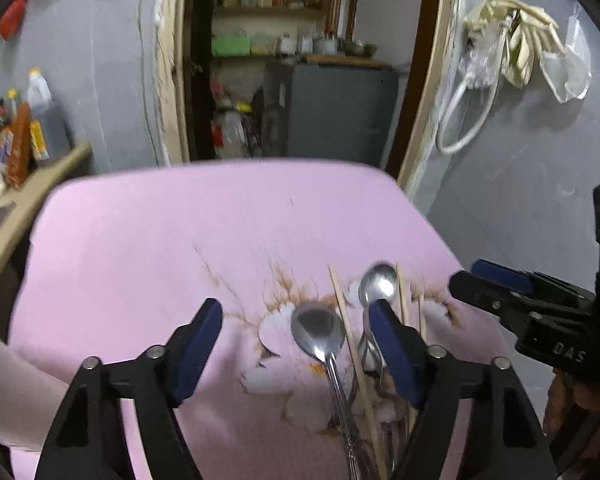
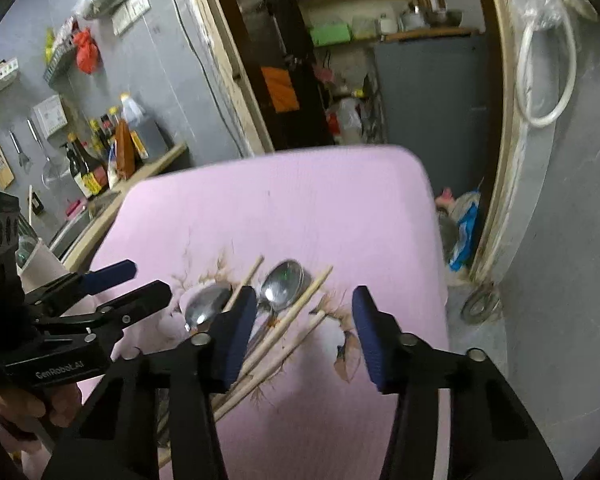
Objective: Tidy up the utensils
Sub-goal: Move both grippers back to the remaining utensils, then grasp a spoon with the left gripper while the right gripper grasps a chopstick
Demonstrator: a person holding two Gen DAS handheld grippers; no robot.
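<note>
Your left gripper hangs with jaws apart and empty over the pink cloth, spoons and chopsticks lying by its right finger. From the right wrist, your right gripper gapes too, gripping nothing, chopsticks between its fingers.

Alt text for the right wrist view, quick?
Two spoons and several chopsticks lie bunched on a pink cloth. The open right gripper hangs over them, the left gripper alongside; a cluttered kitchen lies behind.

Two steel spoons, wooden chopsticks bunched on pink cloth
</note>
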